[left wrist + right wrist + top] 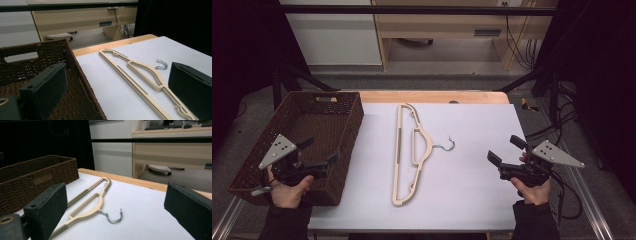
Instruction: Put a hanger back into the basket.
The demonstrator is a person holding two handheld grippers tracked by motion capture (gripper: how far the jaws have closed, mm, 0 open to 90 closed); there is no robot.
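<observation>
A: How far is the work, by your judgement?

B: I think it is not started; the hanger (408, 152) lies flat in the middle of the white worktop (472, 200), its metal hook (447, 145) turned toward the right side, and nothing touches it; the woven basket (346, 145) at the left has nothing inside that I can see.

A: And the tools?

B: The left tool (319, 155) hovers over the basket's near corner with jaws spread, nothing between them; the right tool (505, 148) hangs by the worktop's right edge, also spread and holding nothing (both well apart from the hanger); so the reaching and gripping are all left to do.

A: The room?

B: A white sheet covers a wooden top; behind are pale wooden desks, cables, a black frame bar, dark sides
</observation>
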